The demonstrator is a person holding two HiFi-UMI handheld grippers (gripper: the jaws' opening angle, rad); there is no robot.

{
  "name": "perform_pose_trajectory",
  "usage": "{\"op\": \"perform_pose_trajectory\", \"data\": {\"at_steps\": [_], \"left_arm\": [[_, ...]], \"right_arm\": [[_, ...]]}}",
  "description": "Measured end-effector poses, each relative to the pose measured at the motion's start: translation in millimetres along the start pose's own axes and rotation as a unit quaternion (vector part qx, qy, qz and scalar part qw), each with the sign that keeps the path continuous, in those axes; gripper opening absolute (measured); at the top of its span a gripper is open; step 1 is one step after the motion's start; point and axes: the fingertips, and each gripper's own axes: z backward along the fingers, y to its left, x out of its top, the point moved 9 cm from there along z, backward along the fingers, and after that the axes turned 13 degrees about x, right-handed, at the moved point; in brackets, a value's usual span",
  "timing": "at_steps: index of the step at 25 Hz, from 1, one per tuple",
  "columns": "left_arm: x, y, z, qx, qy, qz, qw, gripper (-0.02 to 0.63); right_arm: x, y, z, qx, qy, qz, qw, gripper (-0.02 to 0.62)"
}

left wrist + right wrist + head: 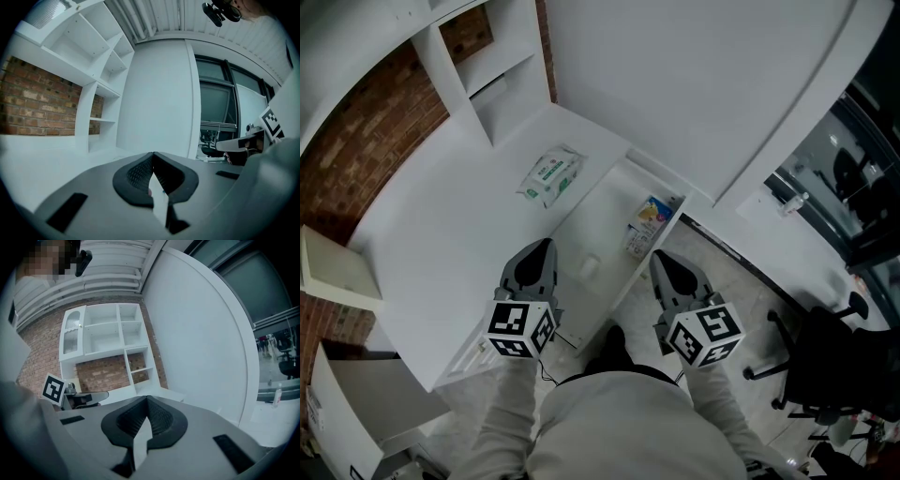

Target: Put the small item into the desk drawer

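Observation:
A white-and-green packet (551, 176) lies flat on the white desk (441, 244). To its right the desk drawer (667, 194) stands pulled out. Inside it are a colourful packet (649, 223) and a small white thing (589, 267). My left gripper (545, 247) hovers over the drawer's left edge, jaws shut with nothing between them (153, 154). My right gripper (662, 259) hangs at the drawer's right side, also shut and empty (147, 398). Both point away from me and upward, so neither gripper view shows the packets.
White shelf units (492, 66) stand at the back of the desk against a brick wall (356, 159). A curved white wall (694, 84) rises behind the drawer. A black office chair (825, 366) stands on the floor to the right. A box (337, 267) sits at the left.

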Motion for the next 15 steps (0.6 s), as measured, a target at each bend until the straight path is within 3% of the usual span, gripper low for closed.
{"op": "perform_pose_trajectory", "data": {"at_steps": [15], "left_arm": [[1.6,-0.6,-4.8,0.004,-0.002,0.002,1.0,0.018]], "right_arm": [[-0.1,-5.4,-2.1,0.003,0.003,0.0,1.0,0.026]]}}
